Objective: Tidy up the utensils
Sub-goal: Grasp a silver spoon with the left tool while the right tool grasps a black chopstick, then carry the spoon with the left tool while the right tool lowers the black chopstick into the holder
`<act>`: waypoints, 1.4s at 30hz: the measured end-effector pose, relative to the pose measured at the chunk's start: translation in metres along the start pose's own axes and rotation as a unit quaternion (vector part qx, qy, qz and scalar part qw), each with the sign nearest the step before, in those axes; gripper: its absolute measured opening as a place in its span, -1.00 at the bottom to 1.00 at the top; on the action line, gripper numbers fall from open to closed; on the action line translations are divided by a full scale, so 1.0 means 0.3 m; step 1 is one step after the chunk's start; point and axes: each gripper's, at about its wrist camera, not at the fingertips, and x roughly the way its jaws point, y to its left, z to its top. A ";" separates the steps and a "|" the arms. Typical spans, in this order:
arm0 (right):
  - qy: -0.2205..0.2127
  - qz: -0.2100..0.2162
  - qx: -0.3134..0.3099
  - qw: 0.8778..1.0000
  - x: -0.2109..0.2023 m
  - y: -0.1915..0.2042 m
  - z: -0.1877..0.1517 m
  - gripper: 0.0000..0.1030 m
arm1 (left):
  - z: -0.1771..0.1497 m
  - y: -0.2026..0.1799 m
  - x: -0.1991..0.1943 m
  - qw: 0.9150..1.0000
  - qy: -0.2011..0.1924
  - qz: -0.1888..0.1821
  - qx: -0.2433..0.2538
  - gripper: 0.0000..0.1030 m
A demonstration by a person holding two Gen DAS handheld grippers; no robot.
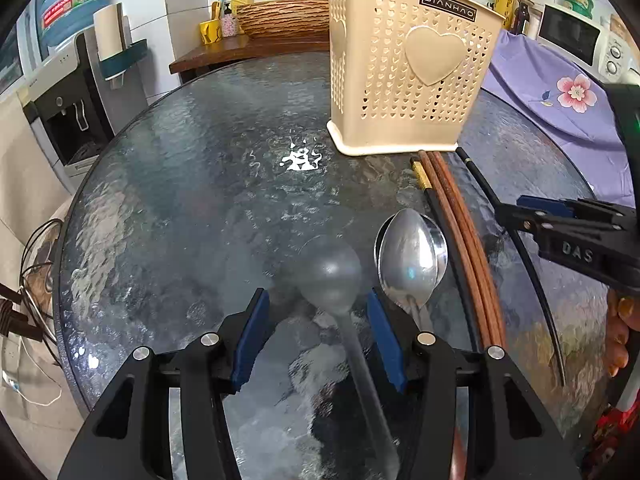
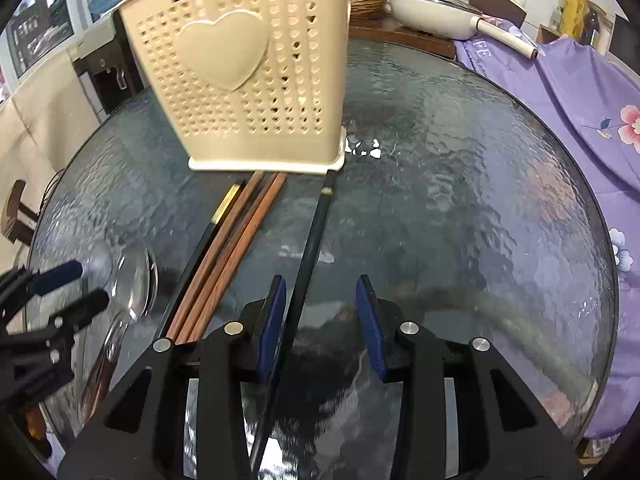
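Observation:
A cream perforated utensil holder stands upright on the glass table. In front of it lie two brown chopsticks, a black gold-banded chopstick and two nested metal spoons. My left gripper is open around a blurred spoon, whose handle runs back between the pads without being pinched. My right gripper is open astride a lone black chopstick, which lies close along its left pad.
The round textured glass table ends in a curved rim. A purple flowered cloth lies to the right and a water dispenser stands on the left. Behind are a wooden shelf and a white pan. A person's fingers show at the right edge.

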 end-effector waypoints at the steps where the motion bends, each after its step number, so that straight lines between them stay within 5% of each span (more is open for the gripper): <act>1: 0.000 -0.003 0.001 1.000 0.008 -0.001 0.012 -0.31 | 0.002 -0.006 0.003 1.000 -0.001 0.003 0.001 -0.03; 20: -0.002 -0.029 0.012 1.000 0.096 0.016 0.131 -0.64 | 0.034 -0.053 0.036 0.999 -0.005 0.034 -0.021 -0.04; 27: -0.004 -0.024 0.008 1.000 0.101 0.008 0.137 -0.76 | 0.029 -0.067 0.031 1.000 -0.010 0.026 -0.006 -0.32; 42: -0.013 0.005 0.015 1.000 0.093 -0.027 0.113 -0.82 | 0.046 -0.032 0.028 1.000 -0.007 -0.012 -0.011 -0.33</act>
